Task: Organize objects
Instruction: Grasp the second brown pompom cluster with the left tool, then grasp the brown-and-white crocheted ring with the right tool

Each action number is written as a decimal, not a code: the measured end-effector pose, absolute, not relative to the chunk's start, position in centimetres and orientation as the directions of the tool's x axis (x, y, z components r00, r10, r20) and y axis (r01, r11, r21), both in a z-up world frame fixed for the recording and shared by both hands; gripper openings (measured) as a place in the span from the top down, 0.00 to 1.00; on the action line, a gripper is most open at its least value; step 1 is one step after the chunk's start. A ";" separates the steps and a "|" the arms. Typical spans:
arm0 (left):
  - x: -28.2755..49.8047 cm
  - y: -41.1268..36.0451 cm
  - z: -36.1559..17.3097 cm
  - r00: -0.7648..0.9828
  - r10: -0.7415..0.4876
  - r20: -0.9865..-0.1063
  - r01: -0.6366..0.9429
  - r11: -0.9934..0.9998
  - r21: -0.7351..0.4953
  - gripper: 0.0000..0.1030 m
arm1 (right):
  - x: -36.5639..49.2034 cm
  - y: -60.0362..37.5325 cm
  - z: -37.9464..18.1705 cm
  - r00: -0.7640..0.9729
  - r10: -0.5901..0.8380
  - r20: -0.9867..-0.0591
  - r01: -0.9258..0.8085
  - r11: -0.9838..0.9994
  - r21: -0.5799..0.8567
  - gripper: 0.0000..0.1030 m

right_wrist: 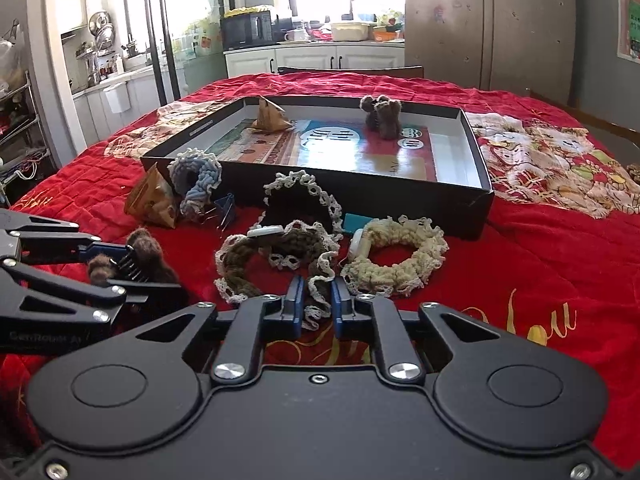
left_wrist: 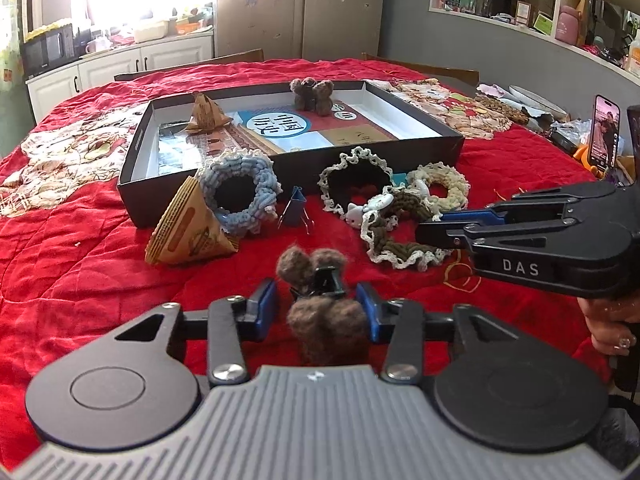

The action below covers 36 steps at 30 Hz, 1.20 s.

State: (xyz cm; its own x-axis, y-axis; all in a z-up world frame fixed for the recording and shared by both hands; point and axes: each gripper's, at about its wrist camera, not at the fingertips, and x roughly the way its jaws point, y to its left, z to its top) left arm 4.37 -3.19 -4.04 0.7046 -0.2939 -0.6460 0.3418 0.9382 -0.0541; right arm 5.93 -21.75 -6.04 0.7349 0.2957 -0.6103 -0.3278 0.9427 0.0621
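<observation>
My left gripper (left_wrist: 316, 308) is shut on a brown fuzzy hair claw clip (left_wrist: 326, 320), low over the red cloth; the right wrist view shows this gripper (right_wrist: 120, 268) at its left edge. My right gripper (right_wrist: 318, 300) is shut on the white lace edge of a brown scrunchie (right_wrist: 244, 260), which lies on the cloth. A black open box (left_wrist: 288, 168) stands behind, holding a book, a paper pyramid (left_wrist: 206, 114) and another brown fuzzy clip (left_wrist: 312, 94). In front of the box lie a blue scrunchie (left_wrist: 240, 192), a black lace scrunchie (left_wrist: 356, 176) and a cream scrunchie (left_wrist: 444, 188).
A second paper pyramid (left_wrist: 192, 232) leans by the blue scrunchie, beside a blue binder clip (left_wrist: 296, 208). White cat-shaped clips (left_wrist: 372, 204) lie among the scrunchies. A phone on a stand (left_wrist: 604, 136) is at the right edge. A person's hand (left_wrist: 608, 324) grips the right tool.
</observation>
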 end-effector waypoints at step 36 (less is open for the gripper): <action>3.8 -3.0 -2.8 0.717 -0.320 -0.619 0.354 0.932 -0.072 0.66 | 1.9 -22.2 -1.4 0.806 0.342 -0.482 -0.394 0.919 -0.007 0.89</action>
